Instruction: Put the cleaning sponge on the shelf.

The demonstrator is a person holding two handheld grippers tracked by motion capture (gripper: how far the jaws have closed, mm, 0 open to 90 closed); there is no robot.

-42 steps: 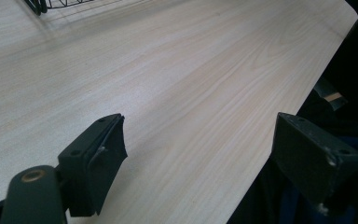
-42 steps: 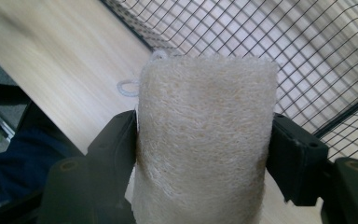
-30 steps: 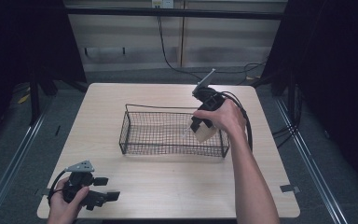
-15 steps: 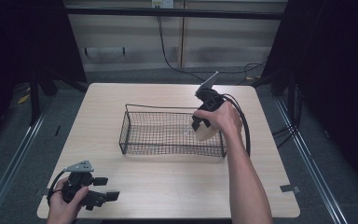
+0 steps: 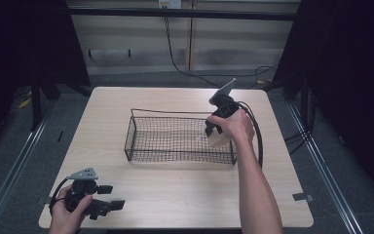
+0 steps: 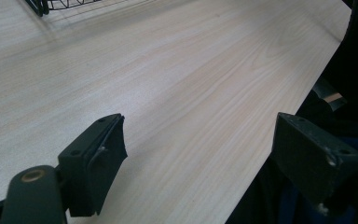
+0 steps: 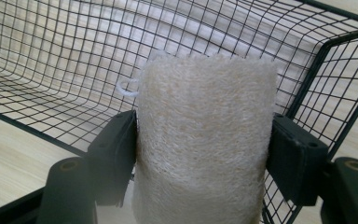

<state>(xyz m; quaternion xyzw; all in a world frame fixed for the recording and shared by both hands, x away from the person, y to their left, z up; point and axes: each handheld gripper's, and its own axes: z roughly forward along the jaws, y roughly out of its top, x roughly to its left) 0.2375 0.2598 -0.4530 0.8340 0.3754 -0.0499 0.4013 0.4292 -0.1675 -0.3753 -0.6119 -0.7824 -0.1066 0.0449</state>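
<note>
A cream loofah pad (image 7: 205, 140) with a small white loop is clamped between the jaws of my right gripper (image 7: 205, 163), which is shut on it. In the high view that pad (image 5: 218, 139) hangs inside the right end of a black wire basket (image 5: 141, 151), under my right gripper (image 5: 216, 132). The basket's mesh floor (image 7: 51, 70) lies just below and beyond the pad. My left gripper (image 5: 108, 197) rests near the table's front left corner, open, with nothing between its jaws. Bare tabletop lies under my left gripper (image 6: 198, 149).
The light wooden table (image 5: 175, 195) has its front edge close beside the left gripper. A black cable (image 5: 258, 131) loops from the right gripper across the table's right side. Dark floor and metal rails surround the table.
The right gripper has shifted slightly down and forward with the pad, deeper into the basket's right end. The left gripper has stayed put.
</note>
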